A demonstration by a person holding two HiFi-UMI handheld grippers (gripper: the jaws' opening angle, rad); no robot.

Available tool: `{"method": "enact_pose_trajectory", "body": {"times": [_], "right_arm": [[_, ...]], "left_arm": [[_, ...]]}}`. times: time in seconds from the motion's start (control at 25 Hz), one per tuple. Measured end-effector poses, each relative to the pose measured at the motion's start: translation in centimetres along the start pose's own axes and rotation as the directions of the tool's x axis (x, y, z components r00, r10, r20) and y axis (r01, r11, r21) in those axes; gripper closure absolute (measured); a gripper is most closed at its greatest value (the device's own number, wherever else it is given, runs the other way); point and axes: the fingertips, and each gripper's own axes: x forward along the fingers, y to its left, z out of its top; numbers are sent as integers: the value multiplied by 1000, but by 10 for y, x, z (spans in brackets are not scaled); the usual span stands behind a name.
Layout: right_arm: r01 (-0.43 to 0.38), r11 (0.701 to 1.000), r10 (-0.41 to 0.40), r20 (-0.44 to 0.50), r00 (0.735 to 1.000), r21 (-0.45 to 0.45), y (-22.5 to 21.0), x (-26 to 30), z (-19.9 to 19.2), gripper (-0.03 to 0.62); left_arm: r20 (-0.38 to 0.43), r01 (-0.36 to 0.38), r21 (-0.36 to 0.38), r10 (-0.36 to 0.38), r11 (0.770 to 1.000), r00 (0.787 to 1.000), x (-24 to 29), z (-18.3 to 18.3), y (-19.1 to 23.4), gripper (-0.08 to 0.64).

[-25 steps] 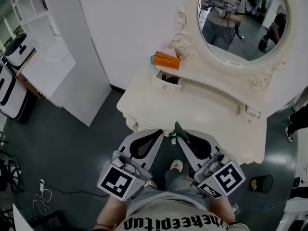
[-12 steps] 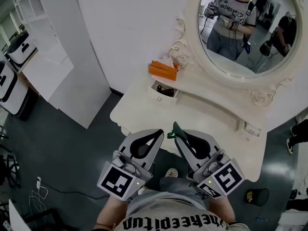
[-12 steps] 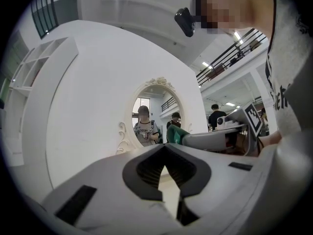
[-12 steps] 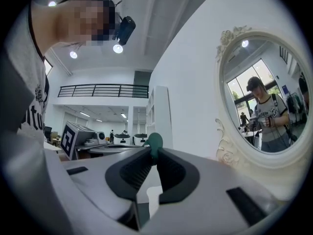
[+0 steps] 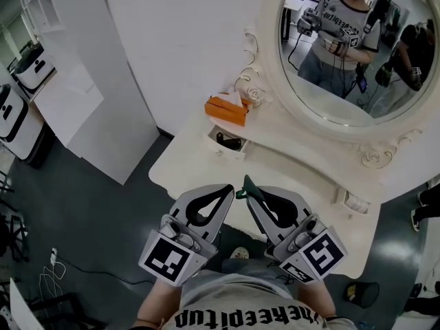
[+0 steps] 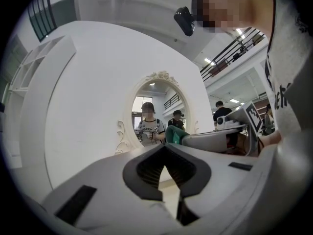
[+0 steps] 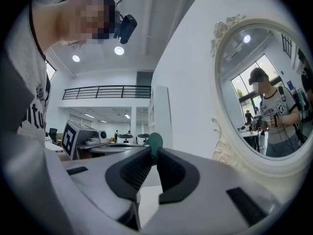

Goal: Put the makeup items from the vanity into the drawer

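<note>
My right gripper is shut on a small dark-green makeup item, which pokes out past its tips. The right gripper view shows the same green item pinched between the dark pads. My left gripper is beside it with its jaws together and nothing in them; the left gripper view shows them meeting at the tip. Both grippers hang over the front edge of the white vanity. A small drawer at the vanity's back left stands open with a dark item inside.
An orange tissue box sits behind the open drawer. A large oval mirror stands at the back of the vanity. Another small drawer is at the right. A white cabinet stands to the left on the dark floor.
The vanity has come closer and now lies under the gripper tips. Both grippers have moved forward together, and the green item stays gripped in the right one.
</note>
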Motion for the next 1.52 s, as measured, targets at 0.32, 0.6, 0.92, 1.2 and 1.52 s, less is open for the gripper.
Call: {"method": "enact_pose_trajectory", "body": {"times": [0.32, 0.6, 0.92, 1.2, 1.52], "right_arm": [[-51, 999, 51, 8, 999, 20, -27, -5, -4, 534], [-71, 997, 70, 18, 997, 40, -35, -5, -8, 534], [-36, 998, 35, 16, 999, 46, -47, -1, -8, 534], [11, 999, -11, 5, 1000, 48, -62, 16, -11, 534], [70, 996, -69, -6, 998, 47, -75, 48, -9, 534]], "left_arm": [[-13, -40, 2, 40, 999, 999, 29, -2, -6, 540], [-25, -67, 12, 68, 998, 997, 34, -5, -5, 540], [-27, -50, 13, 50, 999, 998, 43, -5, 2, 540], [-27, -17, 6, 17, 1000, 999, 53, -6, 23, 540], [-26, 36, 0, -36, 999, 999, 62, -3, 58, 540]]}}
